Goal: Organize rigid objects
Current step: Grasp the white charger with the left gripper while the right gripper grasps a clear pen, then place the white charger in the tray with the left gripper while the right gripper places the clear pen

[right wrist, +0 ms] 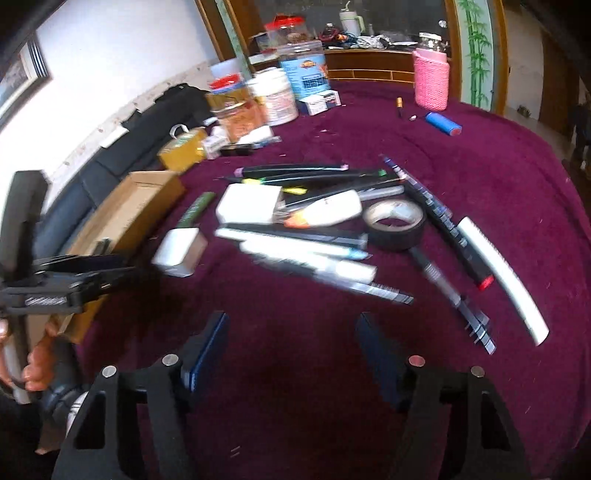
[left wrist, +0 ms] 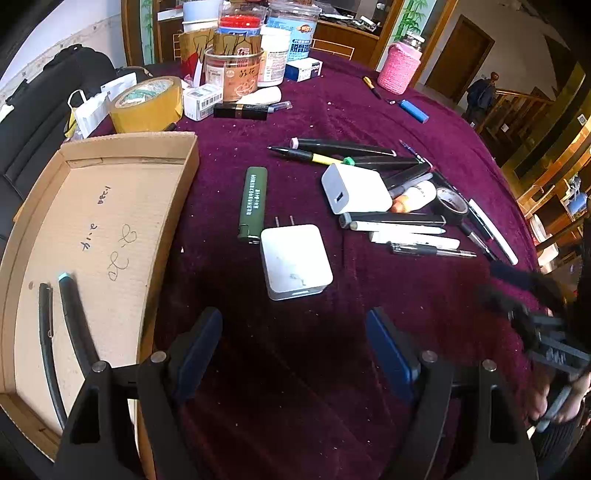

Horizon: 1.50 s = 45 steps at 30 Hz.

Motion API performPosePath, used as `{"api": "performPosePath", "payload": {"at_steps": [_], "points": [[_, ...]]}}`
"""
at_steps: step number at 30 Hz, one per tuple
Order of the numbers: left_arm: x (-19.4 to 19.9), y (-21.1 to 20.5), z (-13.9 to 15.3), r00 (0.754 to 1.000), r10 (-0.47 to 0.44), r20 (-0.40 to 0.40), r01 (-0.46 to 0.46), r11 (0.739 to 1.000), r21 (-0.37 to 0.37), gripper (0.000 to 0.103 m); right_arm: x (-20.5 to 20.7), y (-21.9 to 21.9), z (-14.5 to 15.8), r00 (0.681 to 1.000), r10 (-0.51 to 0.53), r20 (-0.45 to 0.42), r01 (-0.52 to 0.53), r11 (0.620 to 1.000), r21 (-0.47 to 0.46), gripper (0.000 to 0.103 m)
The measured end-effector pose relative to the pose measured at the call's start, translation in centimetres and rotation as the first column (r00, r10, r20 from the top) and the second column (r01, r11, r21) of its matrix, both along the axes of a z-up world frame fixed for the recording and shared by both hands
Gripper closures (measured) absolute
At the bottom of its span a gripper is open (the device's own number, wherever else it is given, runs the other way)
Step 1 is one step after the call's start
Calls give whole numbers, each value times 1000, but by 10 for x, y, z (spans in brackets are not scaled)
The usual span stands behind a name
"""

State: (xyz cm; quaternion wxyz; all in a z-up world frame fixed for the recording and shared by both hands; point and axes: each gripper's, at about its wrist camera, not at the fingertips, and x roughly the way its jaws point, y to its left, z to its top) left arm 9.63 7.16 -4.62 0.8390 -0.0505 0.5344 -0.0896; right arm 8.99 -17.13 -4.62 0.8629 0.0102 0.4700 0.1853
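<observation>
Hovering over the maroon tablecloth (left wrist: 369, 110), my left gripper (left wrist: 295, 354) and right gripper (right wrist: 291, 354) gape empty. Only the left view shows two pens (left wrist: 70, 321) inside the cardboard tray (left wrist: 110, 147) with its unreadable scribbles; chargers (left wrist: 295, 258) and markers (right wrist: 295, 251) lie outside.

White wall (right wrist: 122, 55) with framed picture (right wrist: 22, 79) at left; wooden cabinet (left wrist: 347, 35) and brown door (left wrist: 460, 59) stand behind.
</observation>
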Motion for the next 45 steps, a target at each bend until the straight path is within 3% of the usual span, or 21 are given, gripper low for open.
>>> {"api": "performPosePath", "payload": {"at_steps": [7, 11, 16, 20, 23, 26, 28, 30, 33, 36, 38, 40, 45], "points": [[7, 11, -9, 999, 19, -34, -20, 999, -24, 23, 41, -7, -13, 999, -25, -30, 23, 996, -91, 29], [10, 13, -13, 999, 14, -47, -15, 999, -40, 23, 55, -11, -31, 994, -3, -107, -8, 994, -107, 29], [16, 13, -13, 998, 7, -56, -10, 998, -64, 23, 38, 7, -33, 982, 125, -139, -138, 986, -94, 32], [22, 12, -12, 998, 11, -63, -15, 999, -50, 23, 23, 33, -32, 968, 206, -145, -221, 970, -98, 42], [29, 9, -13, 997, 17, -69, -20, 999, -41, 23, 22, 47, -33, 970, 198, -138, -212, 972, -99, 48], [40, 3, -21, 994, 33, -100, -35, 999, -11, 23, 20, 50, -33, 981, 146, -131, -160, 982, -99, 71], [46, 0, -24, 994, 31, -105, -33, 999, -9, 23, 14, 50, -32, 982, 131, -138, -143, 986, -81, 78], [52, -5, -27, 994, 44, -104, -40, 998, 40, 23, 7, 49, -33, 984, 112, -141, -124, 990, -74, 87], [60, -14, -33, 994, 36, -102, -29, 997, 73, 24, -10, 49, -32, 984, 82, -155, -90, 995, -47, 89], [65, -23, -40, 993, 25, -111, -12, 993, 116, 31, -17, 55, -32, 988, 60, -140, -68, 996, -55, 88], [64, -28, -40, 996, 22, -91, -6, 986, 164, 43, -15, 59, -32, 988, 59, -145, -64, 997, -30, 87], [61, -29, -38, 996, 12, -84, 2, 987, 159, 57, -12, 63, -34, 988, 61, -144, -64, 998, -16, 85], [50, -26, -36, 997, -8, -80, 20, 987, 156, 57, -4, 71, -32, 988, 66, -136, -67, 998, 0, 68]]}}
